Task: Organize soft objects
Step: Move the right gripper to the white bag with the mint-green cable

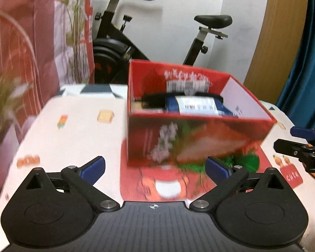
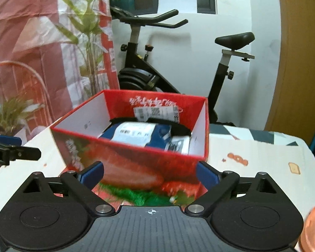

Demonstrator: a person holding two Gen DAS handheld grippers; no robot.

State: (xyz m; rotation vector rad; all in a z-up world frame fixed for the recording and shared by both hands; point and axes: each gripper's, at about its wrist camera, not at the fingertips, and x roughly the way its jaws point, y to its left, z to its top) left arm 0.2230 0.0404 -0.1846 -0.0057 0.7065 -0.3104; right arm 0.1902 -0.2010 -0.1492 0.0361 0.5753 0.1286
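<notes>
The left gripper [image 1: 155, 166] and right gripper [image 2: 150, 173] are both seen spread wide, empty, at lower frame before the red box [image 1: 197, 138].

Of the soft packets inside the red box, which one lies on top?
The blue packet with the white label lies on top in the red box. The black packet sits under and behind it, mostly hidden.

Your two wrist views look slightly downward, close on the red box [image 1: 199, 134] [image 2: 136, 157], from opposite front corners.
</notes>
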